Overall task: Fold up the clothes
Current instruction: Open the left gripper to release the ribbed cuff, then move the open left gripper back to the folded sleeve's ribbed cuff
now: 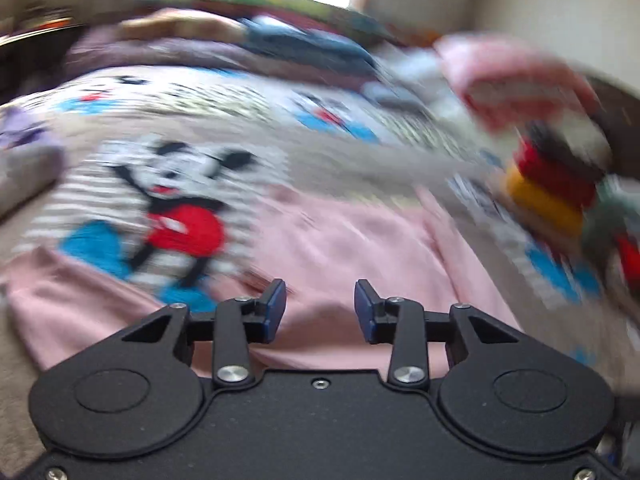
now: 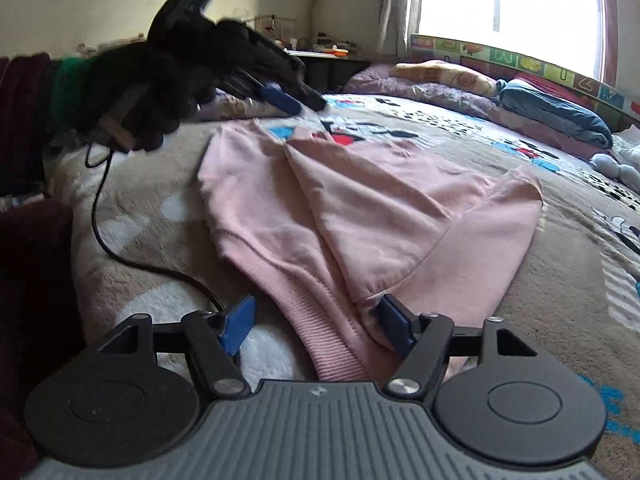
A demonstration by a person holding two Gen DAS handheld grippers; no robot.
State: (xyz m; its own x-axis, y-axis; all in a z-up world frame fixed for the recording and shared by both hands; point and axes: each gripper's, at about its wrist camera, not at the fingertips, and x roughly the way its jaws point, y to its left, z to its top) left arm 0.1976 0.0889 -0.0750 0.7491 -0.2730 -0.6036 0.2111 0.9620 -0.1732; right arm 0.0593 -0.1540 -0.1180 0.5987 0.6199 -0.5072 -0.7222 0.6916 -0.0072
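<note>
Left wrist view, blurred: the left gripper (image 1: 320, 306) hangs with its fingers apart and nothing between them, the pink sweatshirt (image 1: 340, 248) directly ahead of and under the fingertips, spreading away forward-right over the cartoon-print bed blanket (image 1: 180, 184).

Right wrist view: the right gripper (image 2: 316, 322) is spread wide, straddling the sweatshirt's ribbed hem (image 2: 320, 320), and seems the nearer one to an edge. The garment's long axis runs away from the fingertips toward the left gripper (image 2: 288, 100), held above its far end. It lies creased, one flap folded diagonally over.
</note>
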